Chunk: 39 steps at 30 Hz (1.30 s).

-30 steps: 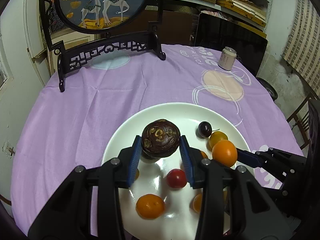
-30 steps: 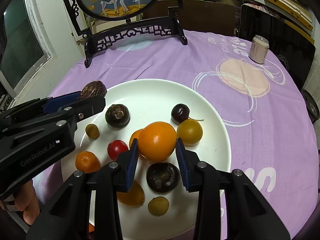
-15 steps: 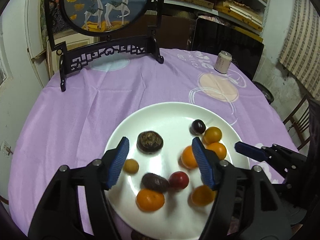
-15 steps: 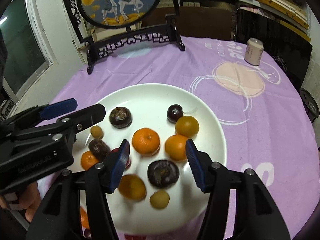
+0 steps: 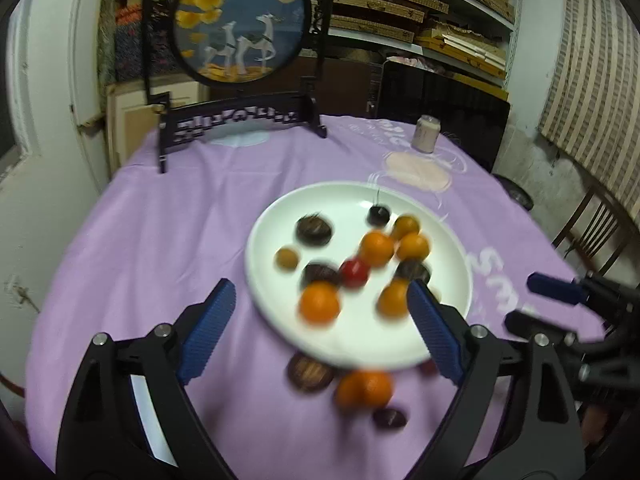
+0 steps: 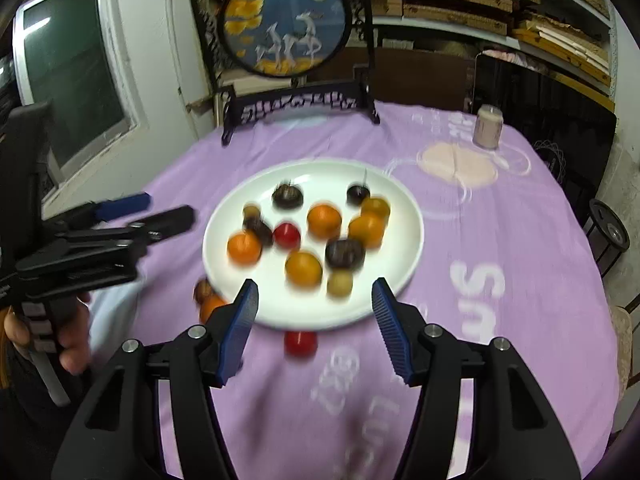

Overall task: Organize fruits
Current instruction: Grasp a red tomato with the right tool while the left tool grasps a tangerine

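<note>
Left wrist: left gripper jaws opening, spread wide, nothing between the pads. White plate ahead on the purple tablecloth, its near rim between the fingertips. Blurred fruit on it: oranges, a red one, dark ones. An orange and a brown fruit lie off the plate, nearer the camera.

Right wrist: right gripper jaws apart, empty; plate just beyond the tips. Red fruit on the cloth between the fingers. Fruits look roundish; long axis can't be told through blur.
</note>
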Motion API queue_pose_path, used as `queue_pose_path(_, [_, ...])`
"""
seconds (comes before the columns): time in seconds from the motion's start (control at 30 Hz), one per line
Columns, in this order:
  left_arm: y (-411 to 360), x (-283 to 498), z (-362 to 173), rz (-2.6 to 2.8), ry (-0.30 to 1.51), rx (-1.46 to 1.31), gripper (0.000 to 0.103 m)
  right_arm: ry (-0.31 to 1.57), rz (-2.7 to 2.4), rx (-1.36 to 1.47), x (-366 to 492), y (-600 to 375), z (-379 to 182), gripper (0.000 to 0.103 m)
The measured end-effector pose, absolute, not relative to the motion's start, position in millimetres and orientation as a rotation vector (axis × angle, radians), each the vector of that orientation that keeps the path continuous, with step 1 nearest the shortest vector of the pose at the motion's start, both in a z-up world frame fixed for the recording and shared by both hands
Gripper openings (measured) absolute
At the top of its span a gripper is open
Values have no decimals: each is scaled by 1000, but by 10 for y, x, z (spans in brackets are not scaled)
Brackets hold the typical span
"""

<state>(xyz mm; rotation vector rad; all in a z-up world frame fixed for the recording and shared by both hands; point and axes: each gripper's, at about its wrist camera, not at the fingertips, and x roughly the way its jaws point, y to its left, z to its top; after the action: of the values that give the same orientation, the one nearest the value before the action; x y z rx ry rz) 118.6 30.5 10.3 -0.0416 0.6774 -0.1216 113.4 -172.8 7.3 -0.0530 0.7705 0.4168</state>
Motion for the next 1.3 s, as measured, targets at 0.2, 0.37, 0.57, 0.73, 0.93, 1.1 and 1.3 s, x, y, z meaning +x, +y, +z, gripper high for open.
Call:
queue_pose_path(0.2, [564,796,-188,-55,750,-30,90,914,442,-79,984,-1645,-420,60])
queue_pose_path(0.37, [644,714,-379,-58,815,-53,90,969,426,-81,1117,-1535,-638,60])
queue_pose_path(0.57, [574,720,-452,-104,841,-66,90,966,390,-132,1350,-1374,-758,54])
queue_pose_path(0.73, [417,743,-452,-154,850,-64,90,964,408,-144,1390,-1333,-801,28])
queue_pose_path(0.93, [154,908,-511,-197,896,-66,89,935,423,-112,1190,-1499,-657,28])
queue_pose_path(1.1, [-66,1089,-619,-189,947,-42,78,921,428,-66,1081,-1699,-591,28])
queue_pose_path(1.3, [-199,1268,-764,-156,1008,-26,61,898,442,-39,985,-1847,-536,28])
